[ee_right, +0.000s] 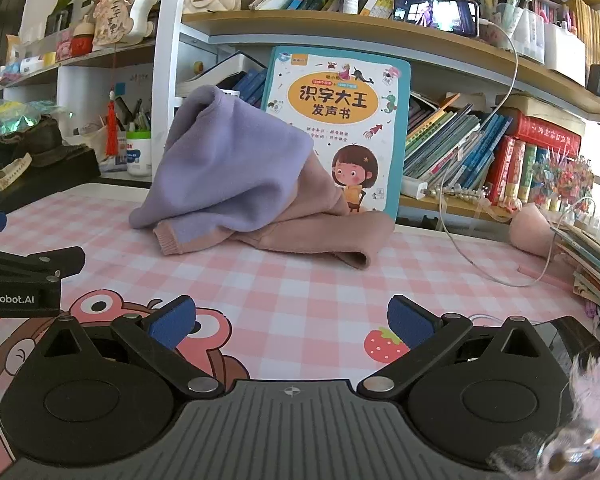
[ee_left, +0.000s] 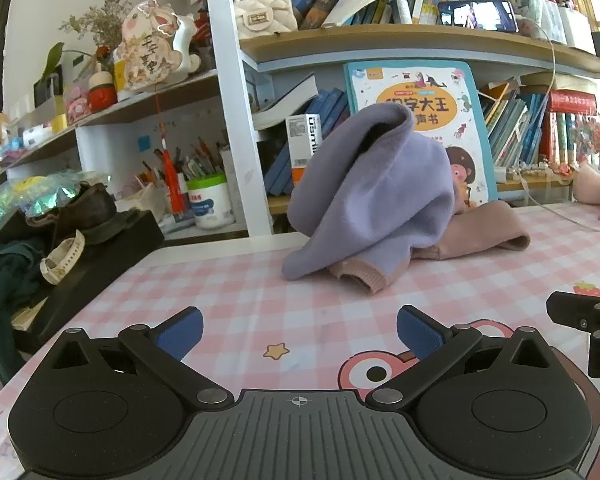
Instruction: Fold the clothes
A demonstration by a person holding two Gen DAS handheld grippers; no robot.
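A crumpled garment, lilac (ee_left: 380, 192) on one side and dusty pink (ee_left: 488, 232) on the other, lies heaped at the far side of the desk against a children's book; it also shows in the right wrist view (ee_right: 236, 172). My left gripper (ee_left: 300, 330) is open and empty, low over the pink checked desk mat, well short of the garment. My right gripper (ee_right: 292, 322) is open and empty, also short of the garment. Part of the right gripper shows at the right edge of the left wrist view (ee_left: 584, 316).
A large children's book (ee_right: 340, 128) leans on the bookshelf behind the garment. A white cable (ee_right: 480, 264) runs over the mat at the right. A black box (ee_left: 96, 264) with a shoe and watch sits left. A stack of books (ee_right: 592, 256) lies at the right edge.
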